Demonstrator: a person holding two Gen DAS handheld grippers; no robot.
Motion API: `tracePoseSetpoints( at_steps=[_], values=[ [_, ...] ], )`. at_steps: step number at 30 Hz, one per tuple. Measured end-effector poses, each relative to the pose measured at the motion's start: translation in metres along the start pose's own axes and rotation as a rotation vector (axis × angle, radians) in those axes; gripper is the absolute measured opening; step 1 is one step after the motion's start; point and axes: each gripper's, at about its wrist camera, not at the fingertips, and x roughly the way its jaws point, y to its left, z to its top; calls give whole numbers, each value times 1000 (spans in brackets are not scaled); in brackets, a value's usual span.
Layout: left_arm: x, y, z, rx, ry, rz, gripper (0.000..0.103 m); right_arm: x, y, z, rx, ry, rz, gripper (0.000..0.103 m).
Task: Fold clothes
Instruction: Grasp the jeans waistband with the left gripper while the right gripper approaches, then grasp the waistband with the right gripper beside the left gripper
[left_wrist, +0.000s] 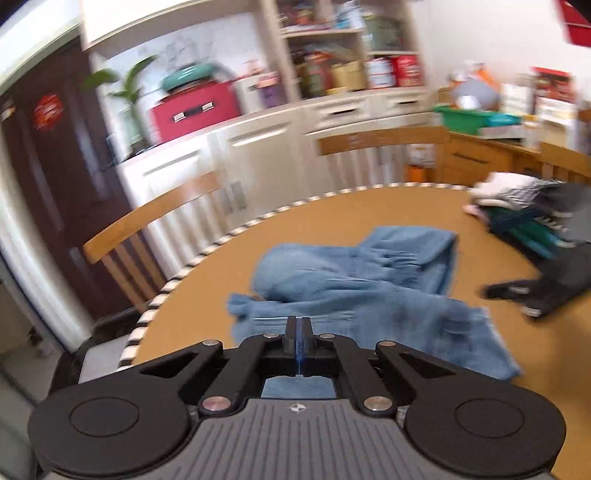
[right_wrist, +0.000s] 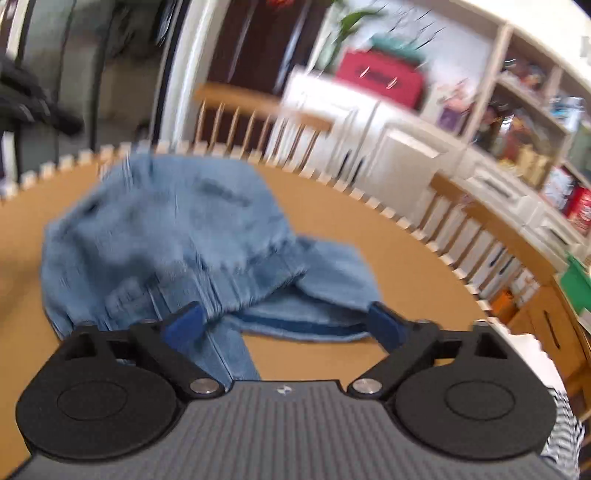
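Left tool (left_wrist: 298, 328) pinches crumpled jeans (left_wrist: 354, 280), lying crosswise

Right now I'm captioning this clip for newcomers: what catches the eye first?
A crumpled blue denim garment sprawls mid-table on the tan round table. The left gripper is shut at the garment's near edge; the right gripper stands open over it. A pile of folded clothes sits at the table's far right.

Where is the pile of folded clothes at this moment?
In the left wrist view, the pile of folded clothes sits at the far right of the table, beyond the right gripper and right of the blue garment.
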Motion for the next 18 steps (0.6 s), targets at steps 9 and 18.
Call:
tracePoseSetpoints(
  at_steps=[9,18],
  values=[
    [9,-74,-61,134,99,-188,35,27,61,-18,-208,45,131,74],
    [12,-106,-75,398,-32,11,84,-3,33,45,210,-184,335,83]
  ],
)
